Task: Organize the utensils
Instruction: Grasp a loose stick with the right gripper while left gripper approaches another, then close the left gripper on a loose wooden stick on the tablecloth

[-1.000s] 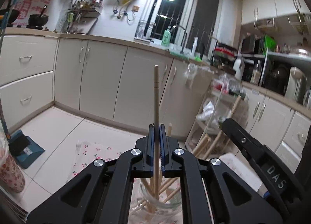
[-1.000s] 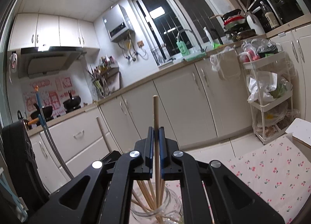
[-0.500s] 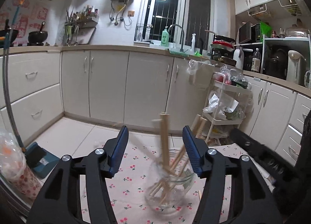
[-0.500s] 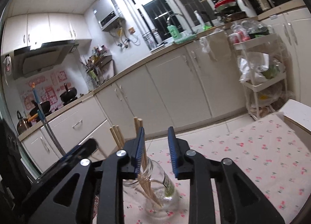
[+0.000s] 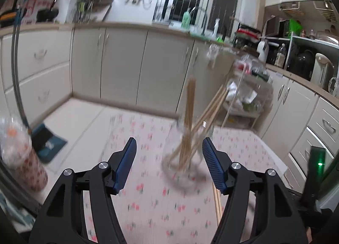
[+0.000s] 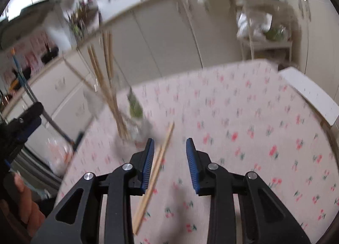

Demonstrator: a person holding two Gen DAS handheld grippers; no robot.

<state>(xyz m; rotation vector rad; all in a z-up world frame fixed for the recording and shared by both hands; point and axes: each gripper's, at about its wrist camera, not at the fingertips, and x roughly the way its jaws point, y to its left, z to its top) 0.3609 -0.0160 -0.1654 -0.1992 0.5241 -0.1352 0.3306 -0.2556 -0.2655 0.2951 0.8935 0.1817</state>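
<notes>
A clear glass jar (image 5: 186,159) stands on the cherry-print tablecloth (image 5: 148,201) and holds several wooden chopsticks (image 5: 189,117) that lean upward. It also shows blurred in the right wrist view (image 6: 135,129). My left gripper (image 5: 168,165) is open and empty, just in front of the jar. My right gripper (image 6: 168,163) is open and empty above the cloth. Two loose chopsticks (image 6: 155,172) lie on the cloth by its left finger; they also show in the left wrist view (image 5: 217,201).
A patterned cup (image 5: 23,159) stands at the table's left edge. A white block (image 6: 307,93) lies at the far right of the cloth. Kitchen cabinets (image 5: 127,64) and a wire rack (image 6: 264,32) stand beyond the table. The left gripper (image 6: 21,125) shows at the left of the right wrist view.
Both grippers let go of their chopsticks into the jar, opened, and pulled back from it. The right gripper has swung down over the loose chopsticks on the cloth.
</notes>
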